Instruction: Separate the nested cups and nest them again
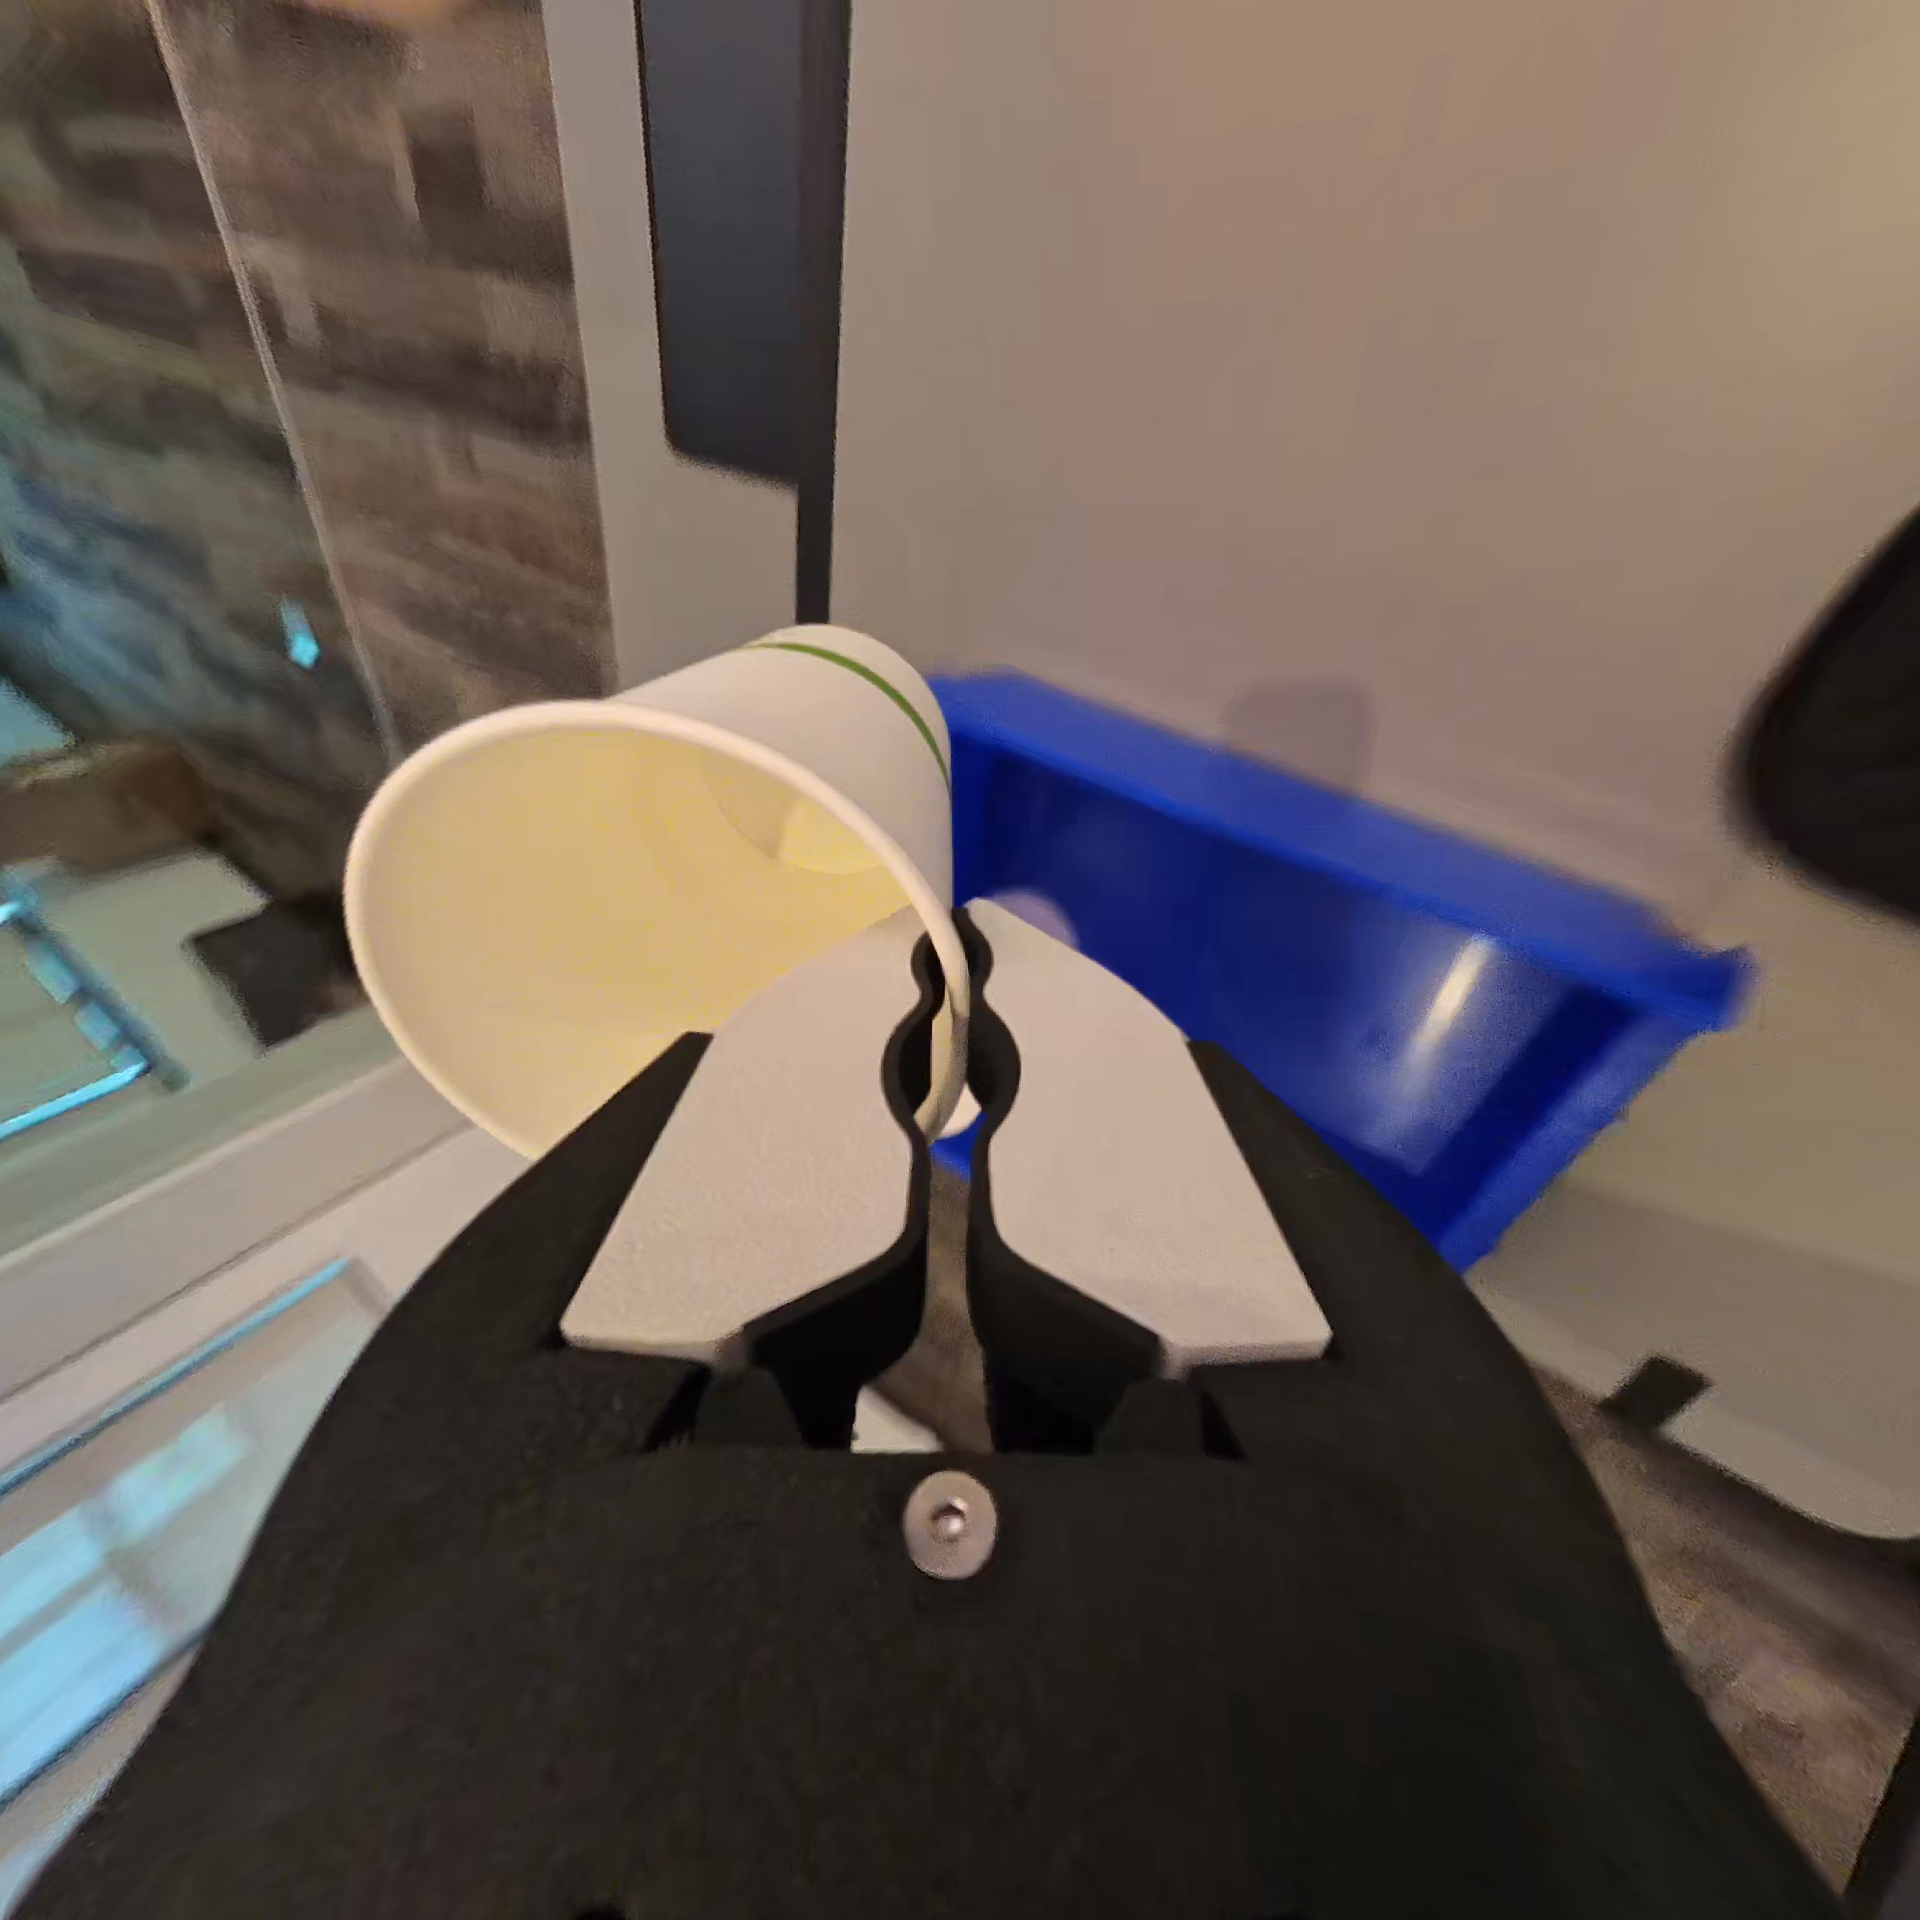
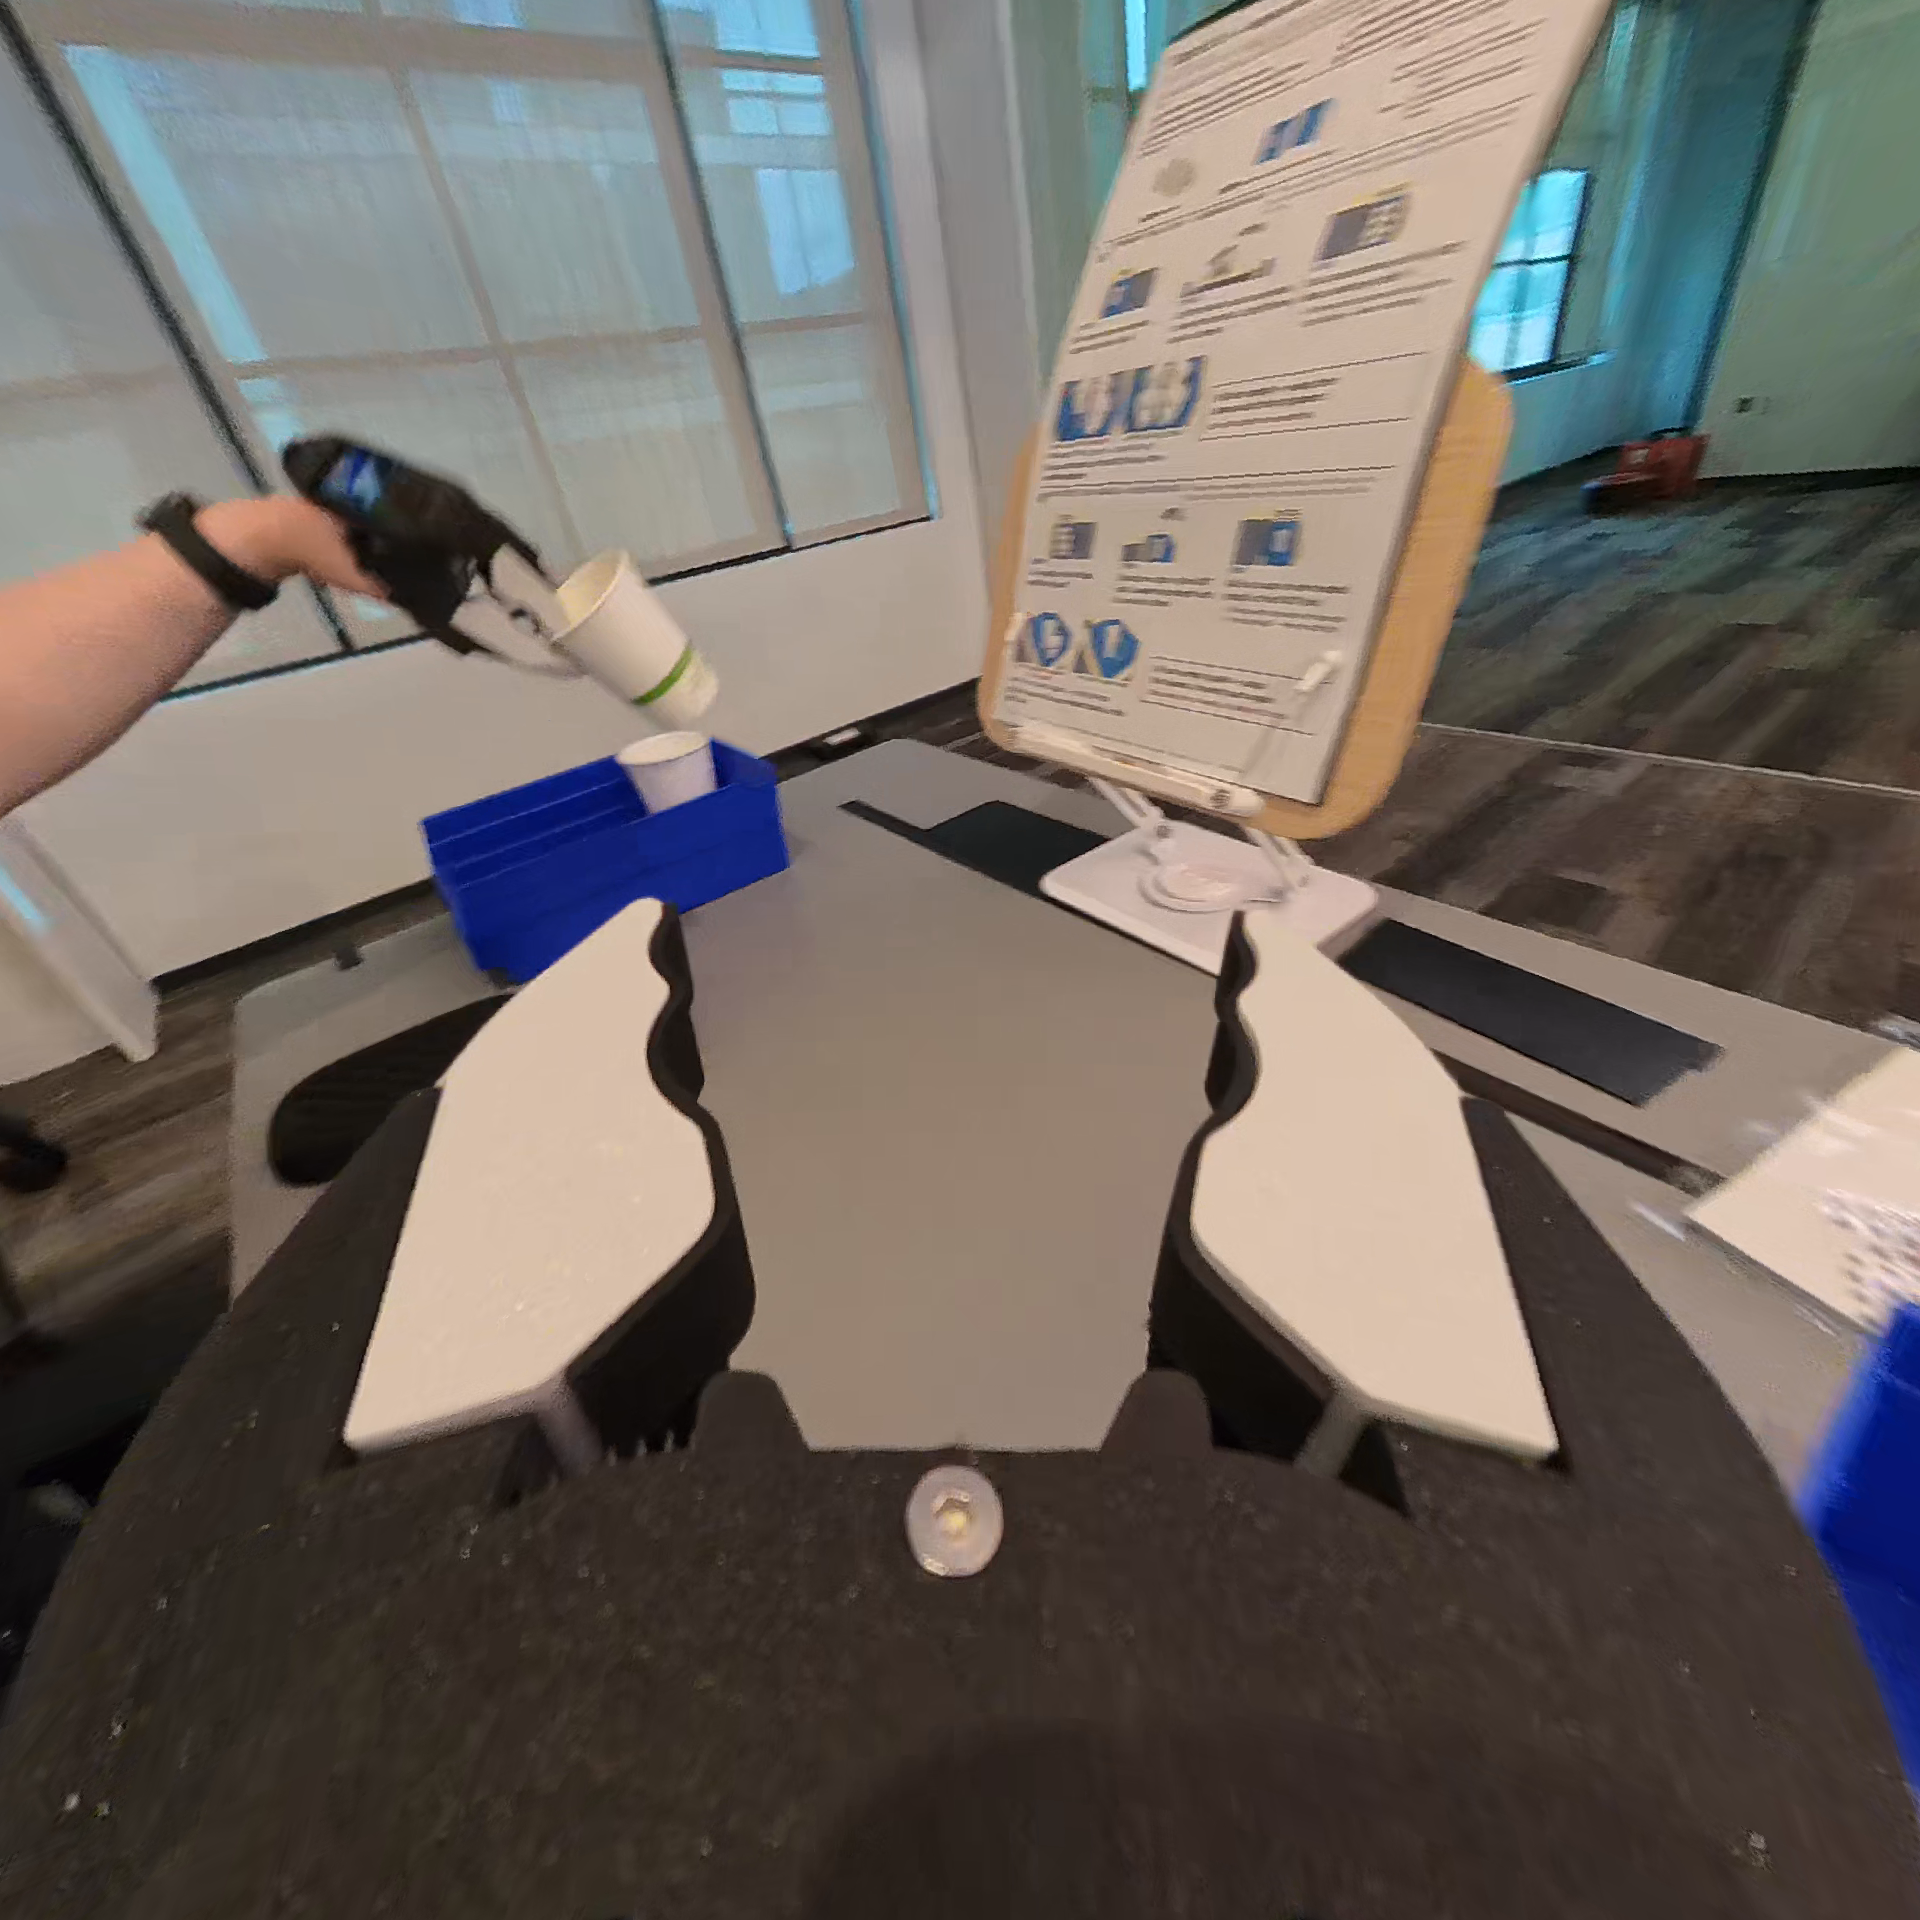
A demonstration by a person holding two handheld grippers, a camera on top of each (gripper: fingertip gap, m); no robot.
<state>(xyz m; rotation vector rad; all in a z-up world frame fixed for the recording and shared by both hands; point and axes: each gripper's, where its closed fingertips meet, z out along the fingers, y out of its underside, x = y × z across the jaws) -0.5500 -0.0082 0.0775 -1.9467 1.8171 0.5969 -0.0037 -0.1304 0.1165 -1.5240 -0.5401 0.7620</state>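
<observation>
**Paper, plastic, foam**

I see a matt white paper cup with a smooth cream lining, and at its 3 o'clock a glossy blue plastic bin. My right gripper shows rough black foam and smooth matt white finger plates.

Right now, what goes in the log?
left gripper: pinching tilted cup rim | right gripper: open | second cup: in blue bin

printed instruction sheet on stand, blurred, nothing legible
</observation>
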